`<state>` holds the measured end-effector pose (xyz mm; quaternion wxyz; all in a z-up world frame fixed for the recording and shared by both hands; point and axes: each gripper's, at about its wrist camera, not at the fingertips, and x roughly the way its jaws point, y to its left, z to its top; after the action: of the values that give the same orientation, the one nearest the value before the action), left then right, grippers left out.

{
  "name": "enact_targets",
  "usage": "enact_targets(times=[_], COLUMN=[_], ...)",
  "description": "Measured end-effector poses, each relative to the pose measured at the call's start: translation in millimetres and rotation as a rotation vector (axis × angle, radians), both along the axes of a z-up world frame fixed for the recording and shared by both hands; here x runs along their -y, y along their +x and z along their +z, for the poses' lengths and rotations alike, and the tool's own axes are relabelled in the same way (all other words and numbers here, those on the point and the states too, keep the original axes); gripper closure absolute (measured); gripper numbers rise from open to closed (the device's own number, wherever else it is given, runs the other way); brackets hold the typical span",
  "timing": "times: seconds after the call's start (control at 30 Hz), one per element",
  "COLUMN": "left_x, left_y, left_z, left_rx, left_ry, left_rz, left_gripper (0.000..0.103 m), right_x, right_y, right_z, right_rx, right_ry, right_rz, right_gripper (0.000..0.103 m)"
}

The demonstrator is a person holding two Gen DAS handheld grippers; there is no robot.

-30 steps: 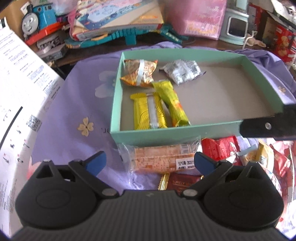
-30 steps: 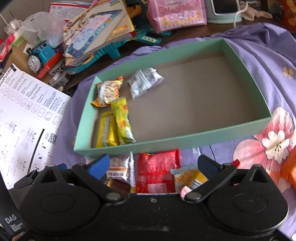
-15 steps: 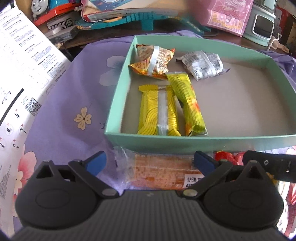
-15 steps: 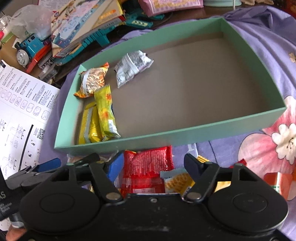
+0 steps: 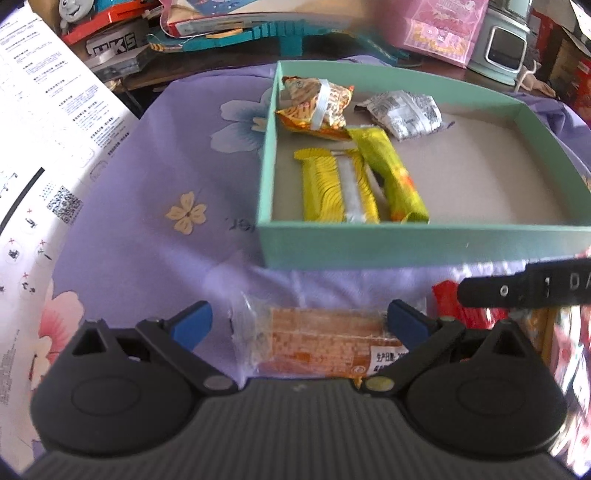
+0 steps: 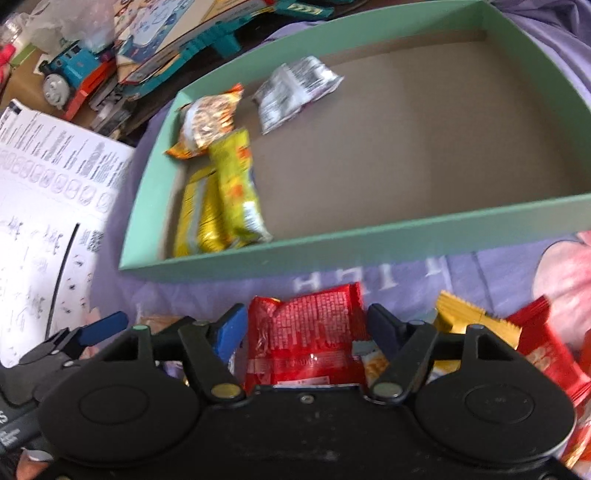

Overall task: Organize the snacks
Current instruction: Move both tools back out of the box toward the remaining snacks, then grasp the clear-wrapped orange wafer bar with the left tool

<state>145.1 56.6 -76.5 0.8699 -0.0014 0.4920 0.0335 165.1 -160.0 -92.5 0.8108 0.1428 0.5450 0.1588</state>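
A teal box (image 5: 406,243) (image 6: 332,251) lies on a purple flowered cloth. At its left end lie an orange packet (image 5: 314,107), a silver packet (image 5: 402,114), a yellow bar (image 5: 336,184) and a yellow-green bar (image 5: 391,173). In front of the box, my left gripper (image 5: 299,325) stands open over a clear packet of orange wafers (image 5: 325,343), with a gap at the left pad. My right gripper (image 6: 306,328) is shut on a red packet (image 6: 303,339), its pads against both sides. Part of the right gripper (image 5: 524,288) shows in the left wrist view.
Loose snacks lie right of the red packet: a yellow one (image 6: 476,325) and a red one (image 6: 546,347). A white instruction sheet (image 5: 48,147) covers the left. Behind the box sit a toy train (image 6: 70,81), books and a pink bag (image 5: 443,29).
My right gripper's jaws have narrowed onto the red packet while sinking toward it. My left gripper has come down over the orange wafer packet, jaws unchanged.
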Motion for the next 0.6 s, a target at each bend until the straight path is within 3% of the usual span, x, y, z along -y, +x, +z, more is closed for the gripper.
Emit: enact_targets(times=[0.3,0.53,0.6], left_x=[-12,-29,-33], left_y=[-28,-41,-46], left_z=[3,4,7], left_rx=[0.005,-0.017,-0.016], left_ry=[0.053,0.005,0.008], left_rz=[-0.018,0.072,0.093], left_gripper=[0.000,0.000,0.000], right_x=[-15,-36,-42], right_y=[-19,-36,-41], right_z=[1,1,2], right_rx=[0.058,0.128,0.149], right_ry=[-0.077,-0.209,-0.237], right_rz=[0.060,0.109,0.116], right_gripper=[0.030,0.029,0.037])
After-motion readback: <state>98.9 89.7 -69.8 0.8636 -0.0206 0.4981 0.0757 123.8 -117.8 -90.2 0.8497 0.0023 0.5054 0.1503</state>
